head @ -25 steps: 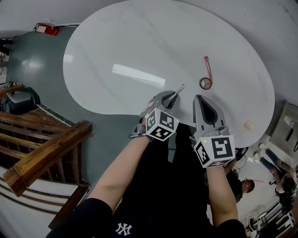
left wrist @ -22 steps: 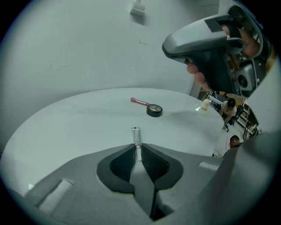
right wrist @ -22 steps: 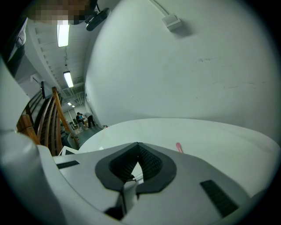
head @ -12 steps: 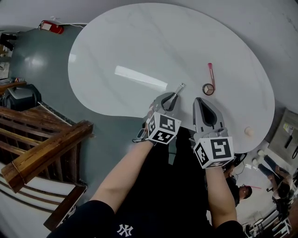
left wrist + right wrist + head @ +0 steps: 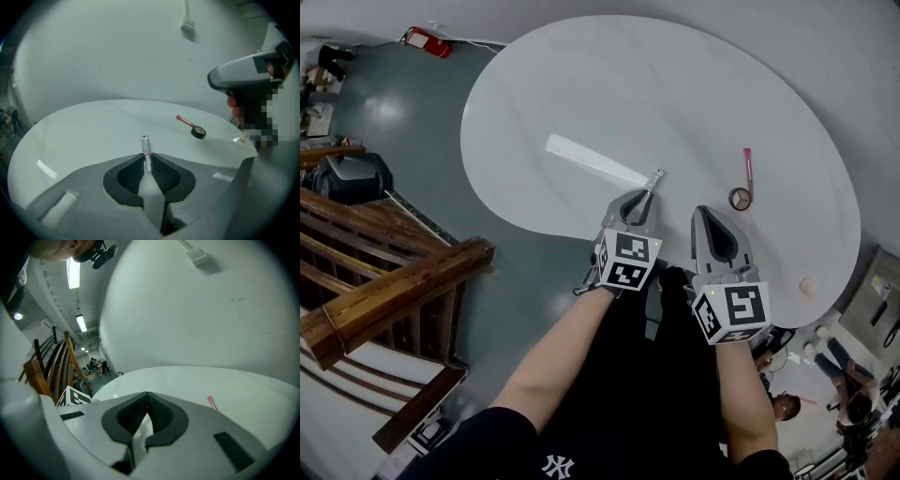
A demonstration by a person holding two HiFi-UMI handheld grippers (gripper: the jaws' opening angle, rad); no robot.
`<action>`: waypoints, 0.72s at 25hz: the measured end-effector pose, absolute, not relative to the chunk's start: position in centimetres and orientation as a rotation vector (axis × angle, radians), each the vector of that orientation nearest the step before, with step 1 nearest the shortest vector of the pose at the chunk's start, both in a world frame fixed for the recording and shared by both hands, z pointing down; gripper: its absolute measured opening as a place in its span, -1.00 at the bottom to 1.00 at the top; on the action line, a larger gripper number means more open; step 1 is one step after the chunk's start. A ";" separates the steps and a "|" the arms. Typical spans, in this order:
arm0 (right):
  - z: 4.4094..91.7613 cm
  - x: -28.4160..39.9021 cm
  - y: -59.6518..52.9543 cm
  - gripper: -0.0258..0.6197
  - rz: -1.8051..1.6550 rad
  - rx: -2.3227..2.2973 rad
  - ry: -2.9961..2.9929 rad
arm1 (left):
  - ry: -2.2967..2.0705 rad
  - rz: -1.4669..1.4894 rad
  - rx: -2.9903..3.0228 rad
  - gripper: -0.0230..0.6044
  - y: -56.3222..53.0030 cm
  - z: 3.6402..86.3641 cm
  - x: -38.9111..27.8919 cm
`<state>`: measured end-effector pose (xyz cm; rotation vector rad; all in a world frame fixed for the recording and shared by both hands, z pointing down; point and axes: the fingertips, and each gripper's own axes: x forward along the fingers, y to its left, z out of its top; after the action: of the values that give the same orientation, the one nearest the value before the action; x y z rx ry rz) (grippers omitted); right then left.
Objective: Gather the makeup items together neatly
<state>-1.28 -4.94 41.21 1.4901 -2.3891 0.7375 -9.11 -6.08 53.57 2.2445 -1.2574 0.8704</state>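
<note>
My left gripper (image 5: 643, 195) is shut on a small silvery tube (image 5: 653, 178) that sticks out past its tips over the white table's (image 5: 581, 84) near edge. In the left gripper view the tube (image 5: 146, 144) stands out beyond the closed left gripper (image 5: 146, 158). A pink stick (image 5: 747, 163) and a round black compact (image 5: 740, 198) lie together to the right; the left gripper view shows the stick (image 5: 184, 121) and compact (image 5: 198, 132) too. My right gripper (image 5: 701, 212) is shut and empty, just short of the compact. In its own view the right gripper (image 5: 147, 401) holds nothing.
A small beige object (image 5: 806, 285) sits near the table's right edge. Wooden stair rails (image 5: 384, 291) stand to the left below the table. A red extinguisher (image 5: 425, 40) lies on the floor at the far left. People stand at the lower right (image 5: 853, 403).
The head view has swung, so the table sits further right and lower. The left gripper with the tube has drifted left, away from the compact and stick. Both grippers stay shut.
</note>
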 end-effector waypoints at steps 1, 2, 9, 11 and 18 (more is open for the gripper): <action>41.3 -1.6 -4.9 -0.88 0.738 1.484 -2.391 | -1.271 0.864 2.230 -0.76 -6.2 53.7 -9.6; 41.3 -1.9 -4.9 -0.88 0.738 1.478 -2.394 | -1.285 0.858 2.215 -0.76 -6.3 53.7 -10.1; 41.5 -2.9 -5.0 -0.88 0.737 1.460 -2.390 | -1.326 0.816 2.138 -0.76 -7.3 54.5 -11.7; 41.6 -2.9 -5.0 -0.88 0.738 1.460 -2.386 | -1.336 0.804 2.127 -0.76 -7.6 54.6 -11.7; 42.0 -2.5 -4.8 -0.88 0.750 1.467 -2.378 | -1.314 0.778 2.097 -0.76 -7.4 55.1 -10.9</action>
<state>-2.52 -4.80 42.00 1.4670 -2.3775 0.7502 -10.90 -7.42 55.08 2.0974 -1.3143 0.7782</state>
